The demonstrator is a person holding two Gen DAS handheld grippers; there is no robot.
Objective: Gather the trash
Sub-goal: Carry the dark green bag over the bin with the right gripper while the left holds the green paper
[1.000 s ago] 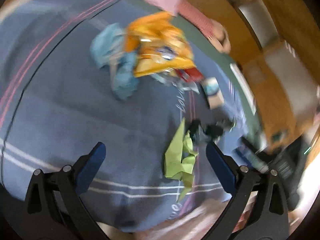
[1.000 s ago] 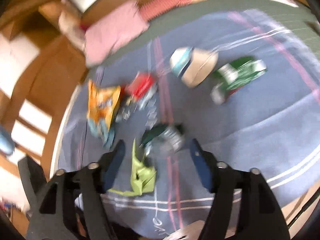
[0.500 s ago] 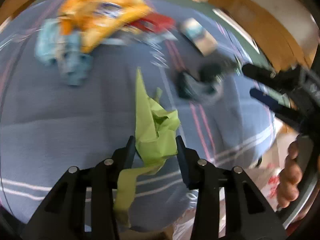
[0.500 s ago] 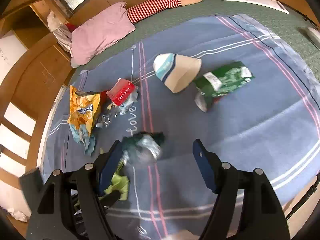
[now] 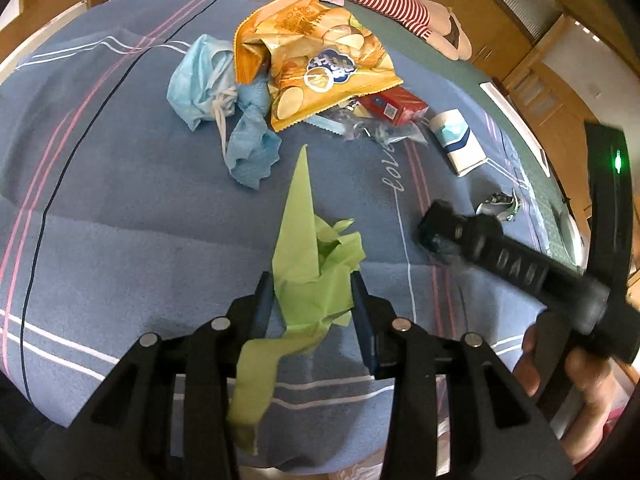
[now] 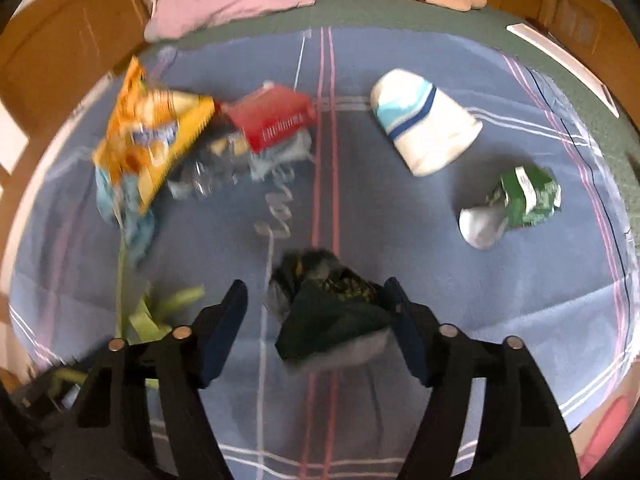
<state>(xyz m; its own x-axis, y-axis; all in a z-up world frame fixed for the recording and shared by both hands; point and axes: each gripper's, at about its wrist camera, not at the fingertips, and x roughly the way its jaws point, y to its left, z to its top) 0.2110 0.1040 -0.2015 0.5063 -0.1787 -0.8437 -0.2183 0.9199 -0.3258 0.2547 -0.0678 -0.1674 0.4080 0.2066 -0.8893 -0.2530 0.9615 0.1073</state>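
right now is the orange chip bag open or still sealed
Open. In the left wrist view the orange chip bag gapes at its torn upper left end, showing a dark inside. Whether any chips remain: cannot tell.

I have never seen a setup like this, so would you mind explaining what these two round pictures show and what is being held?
No robot here: a person holds a two-fingered gripper in each hand, each carrying a fisheye camera looking along its fingers. One picture comes from the left gripper, the other from the right gripper. Both look down at a blue striped blanket on a bed strewn with trash: an orange chip bag, a red box, a paper cup, a green wrapper and blue masks. The left fingers clamp crumpled green paper. The right fingers are closing around a dark crumpled wrapper, not yet clearly pinching it.
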